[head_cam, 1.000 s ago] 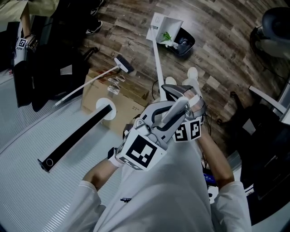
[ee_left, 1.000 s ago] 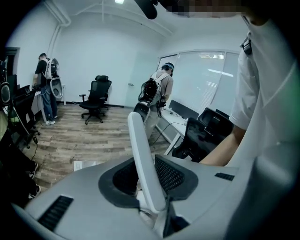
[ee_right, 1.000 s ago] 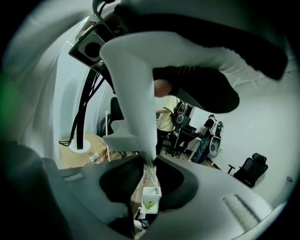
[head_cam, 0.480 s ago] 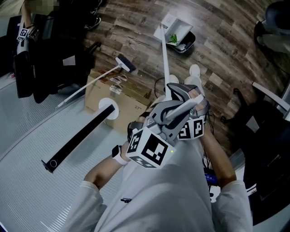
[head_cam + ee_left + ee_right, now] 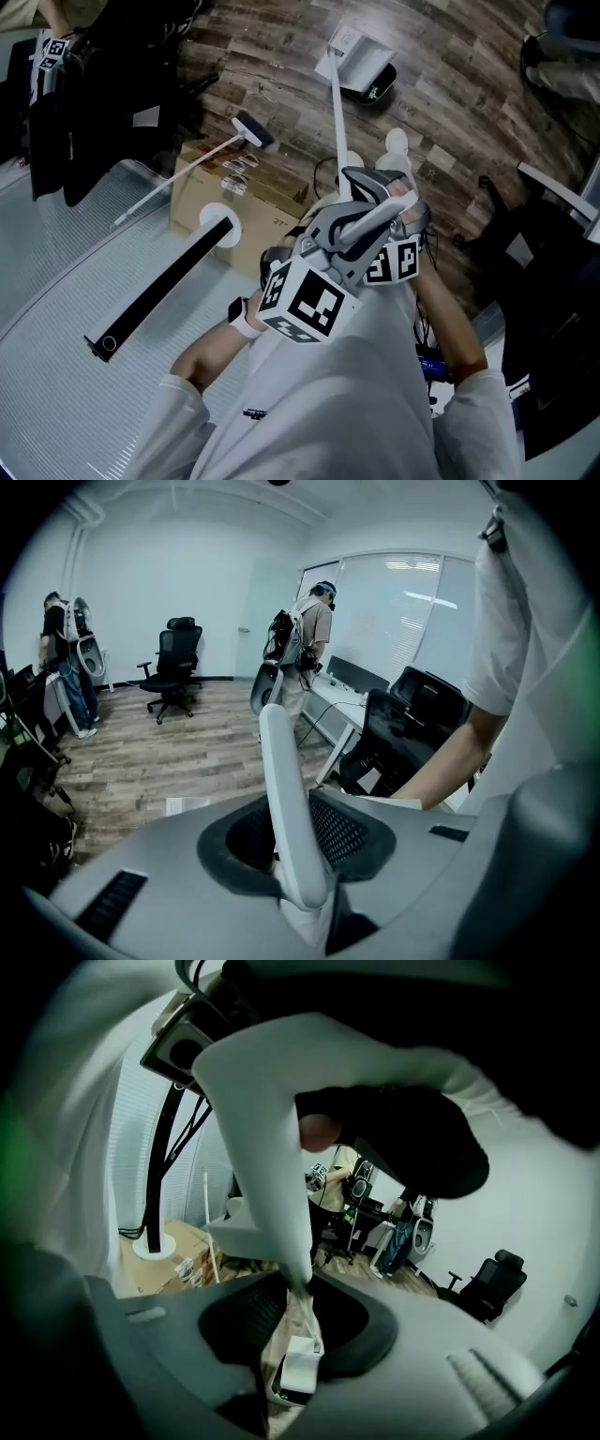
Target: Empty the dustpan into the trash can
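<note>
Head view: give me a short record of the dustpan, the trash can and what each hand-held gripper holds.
dustpan: white, held over the trash can
trash can: black, on the wooden floor, a green scrap inside
dustpan handle: long, white, runs back to both grippers
left hand-held gripper: shut on the dustpan handle
right hand-held gripper: shut on the dustpan handle
broom: lying to the left, unheld

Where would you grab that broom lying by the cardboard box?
Grip the broom by its thin white handle, about midway, coming from above with jaws across it. It lies slanted by the cardboard box, stick exposed; the brush head looks wider and harder to pinch.
</note>
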